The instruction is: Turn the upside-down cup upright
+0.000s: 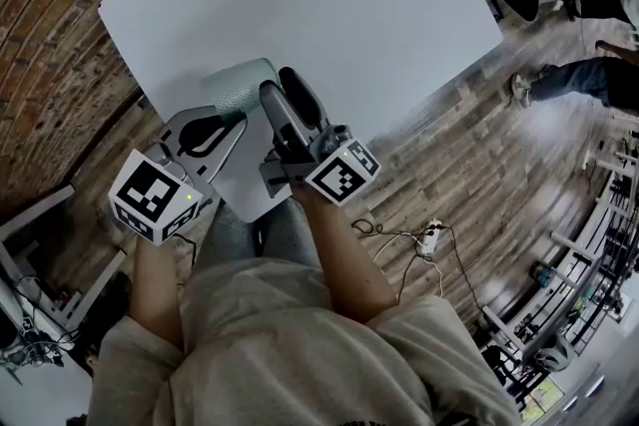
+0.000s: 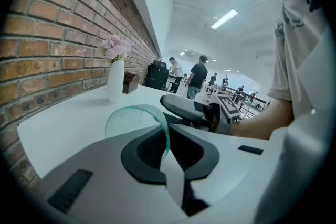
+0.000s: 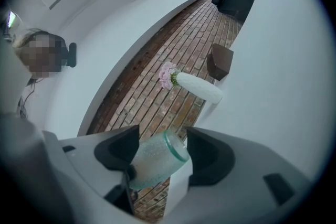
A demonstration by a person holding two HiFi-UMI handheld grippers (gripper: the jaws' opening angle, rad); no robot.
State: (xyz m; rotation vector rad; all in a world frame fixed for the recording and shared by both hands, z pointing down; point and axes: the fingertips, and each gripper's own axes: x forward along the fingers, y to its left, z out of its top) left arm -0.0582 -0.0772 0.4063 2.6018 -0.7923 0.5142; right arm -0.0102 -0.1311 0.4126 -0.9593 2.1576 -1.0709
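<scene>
Looking down from the head view, the greenish glass cup is lying tilted over the near edge of the white table, between the left gripper and the right gripper. In the left gripper view, the jaws are pinching the thin wall at the rim and are pressed almost together. In the right gripper view, the jaws are standing wide around the body of the cup, its base towards one pad and its mouth towards the other, not clearly pressing. The cup is probably feeling light, stiff, smooth and breakable. Gripping across the textured body is seeming safer than the rim, which could slip or chip.
</scene>
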